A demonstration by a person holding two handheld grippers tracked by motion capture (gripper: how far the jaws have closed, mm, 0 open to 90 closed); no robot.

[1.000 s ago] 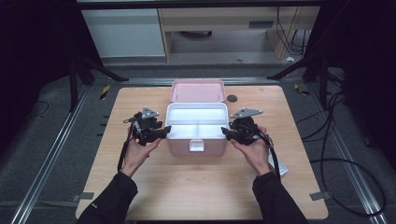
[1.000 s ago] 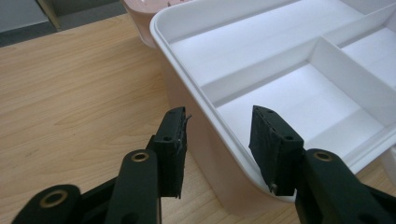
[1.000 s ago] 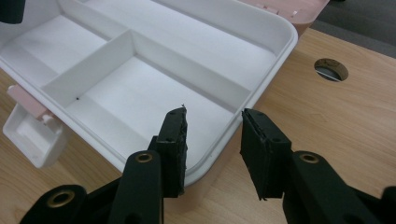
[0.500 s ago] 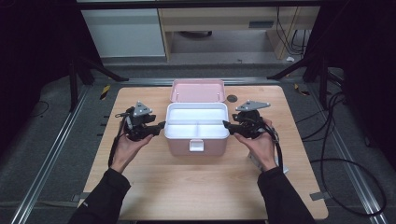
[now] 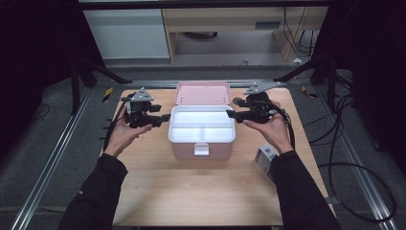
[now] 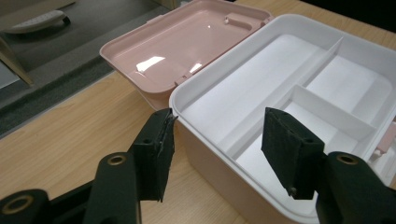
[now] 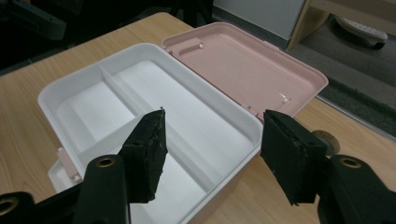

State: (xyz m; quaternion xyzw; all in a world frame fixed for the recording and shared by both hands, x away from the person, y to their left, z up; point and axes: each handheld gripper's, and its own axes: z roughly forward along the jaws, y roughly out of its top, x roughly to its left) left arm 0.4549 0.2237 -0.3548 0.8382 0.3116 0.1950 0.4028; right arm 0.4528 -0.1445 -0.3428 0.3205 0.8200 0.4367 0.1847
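Between your left gripper (image 5: 165, 117) jaws, which have just been opening, sits nothing but air, beside the white tray's (image 5: 201, 127) left rim. Your right gripper (image 5: 230, 114) has likewise just spread, gripping nothing at the right rim. The tray rests in the pink box (image 5: 201, 149) mid-table (image 5: 158, 191), lid (image 5: 203, 92) laid back.

Small box (image 5: 265, 155) by right sleeve: partly hidden, unreadable.
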